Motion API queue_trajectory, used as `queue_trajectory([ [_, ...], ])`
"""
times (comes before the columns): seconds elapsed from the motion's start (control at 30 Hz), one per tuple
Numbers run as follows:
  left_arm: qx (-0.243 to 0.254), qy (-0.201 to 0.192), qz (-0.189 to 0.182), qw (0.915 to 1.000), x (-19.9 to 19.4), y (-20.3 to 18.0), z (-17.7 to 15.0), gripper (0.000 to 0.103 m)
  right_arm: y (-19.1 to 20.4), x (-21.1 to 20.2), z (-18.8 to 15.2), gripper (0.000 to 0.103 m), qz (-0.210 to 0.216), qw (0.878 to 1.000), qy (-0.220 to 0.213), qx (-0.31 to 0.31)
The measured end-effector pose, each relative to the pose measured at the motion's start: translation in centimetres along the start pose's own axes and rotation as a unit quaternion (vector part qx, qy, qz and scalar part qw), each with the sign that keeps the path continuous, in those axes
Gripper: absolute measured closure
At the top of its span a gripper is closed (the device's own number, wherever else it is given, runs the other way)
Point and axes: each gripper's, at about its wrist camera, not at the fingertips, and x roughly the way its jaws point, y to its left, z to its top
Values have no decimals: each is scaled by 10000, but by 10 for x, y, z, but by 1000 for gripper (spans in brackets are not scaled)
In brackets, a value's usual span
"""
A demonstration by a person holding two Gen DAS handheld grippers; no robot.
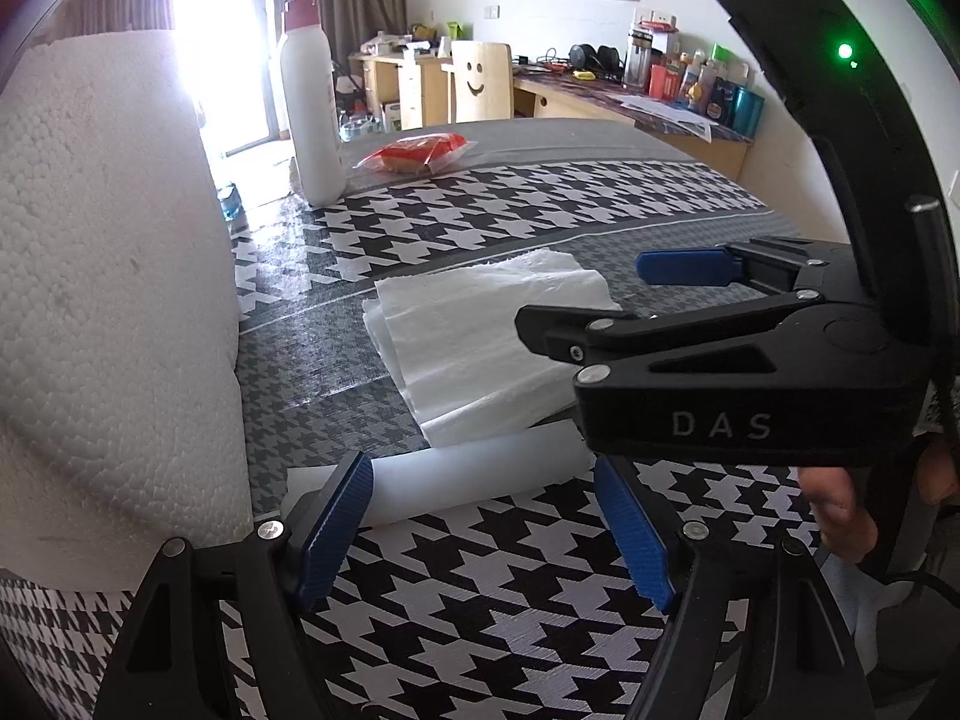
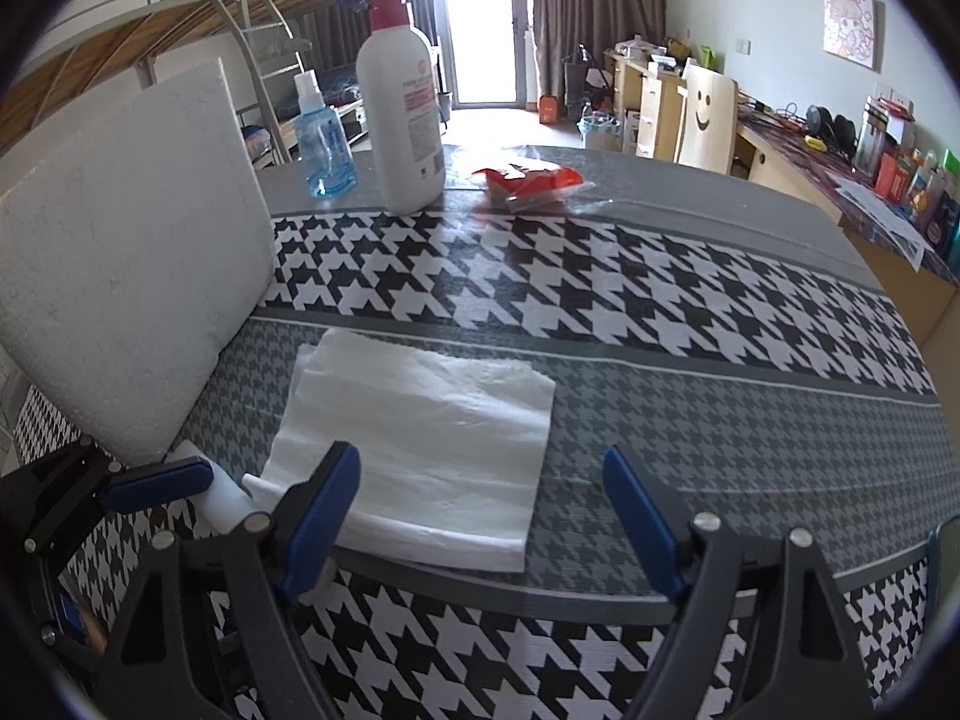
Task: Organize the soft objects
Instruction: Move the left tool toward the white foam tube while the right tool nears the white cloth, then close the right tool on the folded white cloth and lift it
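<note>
i am holding the left fingers (image 1: 480, 534) apart, just short of the foam roll (image 1: 474, 474), which is lying crosswise to them. my right fingers (image 2: 498, 516) are hovering apart over the near edge of the paper towel stack (image 2: 420, 450), gripping nothing.

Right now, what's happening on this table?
A person holds two grippers over a houndstooth tablecloth. The left gripper is open, fingers straddling a white foam roll. The right gripper is open above folded paper towels. Nothing is gripped. A foam block stands alongside.

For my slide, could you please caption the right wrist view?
Open right gripper hovering over folded white paper towel on houndstooth tablecloth.
</note>
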Motion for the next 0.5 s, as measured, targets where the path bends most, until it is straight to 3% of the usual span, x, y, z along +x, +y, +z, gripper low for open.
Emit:
queue_trajectory([
  [0.33, -16, 9, -62, 10000, -3, 2, 0, 26, 9, 12, 0, 17, -132, 9994, 216, -241],
  [0.5, 25, 15, -43, 10000, -2, 1, -1, 26, 13, 15, -1, 25, -156, 9989, 295, -320],
])
